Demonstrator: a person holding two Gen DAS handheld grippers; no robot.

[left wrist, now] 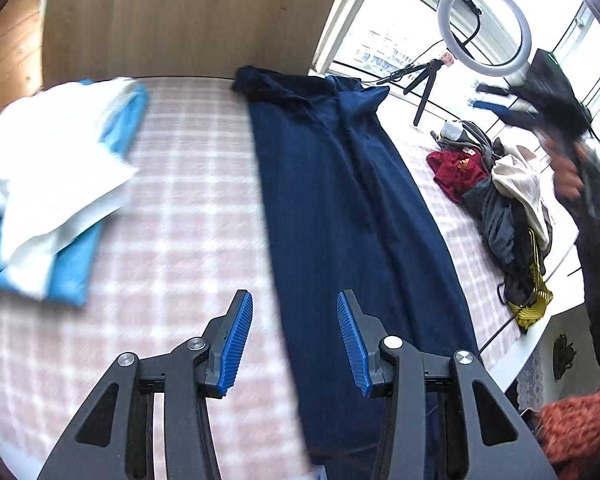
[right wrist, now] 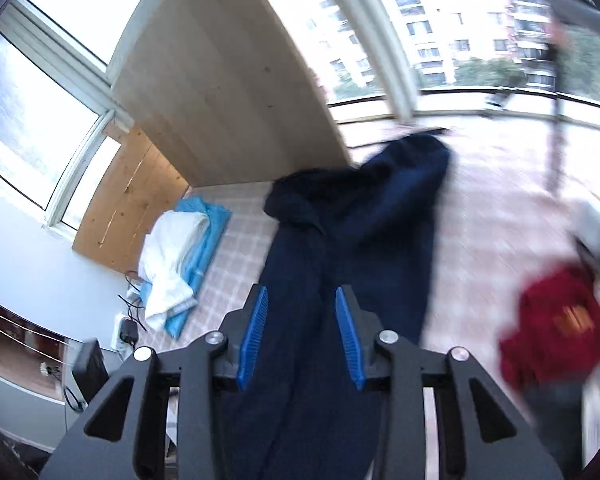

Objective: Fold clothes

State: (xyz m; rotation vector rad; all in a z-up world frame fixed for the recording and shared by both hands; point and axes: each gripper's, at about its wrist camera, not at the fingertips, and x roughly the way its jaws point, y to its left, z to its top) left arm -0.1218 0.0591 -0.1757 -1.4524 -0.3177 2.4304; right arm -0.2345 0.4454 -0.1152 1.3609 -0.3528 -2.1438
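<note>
Trousers (left wrist: 340,216) lie flat on our bed (left wrist: 180,208), long axis running straight away from both tongs. Left tongs (left wrist: 294,338) hang released, the garment ahead and slightly right; right tongs (right wrist: 302,334) hover released directly over it, so nearer.

— How many garments did we count beside the navy garment (left wrist: 340,208)?
— One navy piece, one folded white-and-blue stack (left wrist: 56,184) left of it, one mixed heap (left wrist: 496,200) right of it, plus one ring light (left wrist: 484,28).

No legible text or labels
</note>
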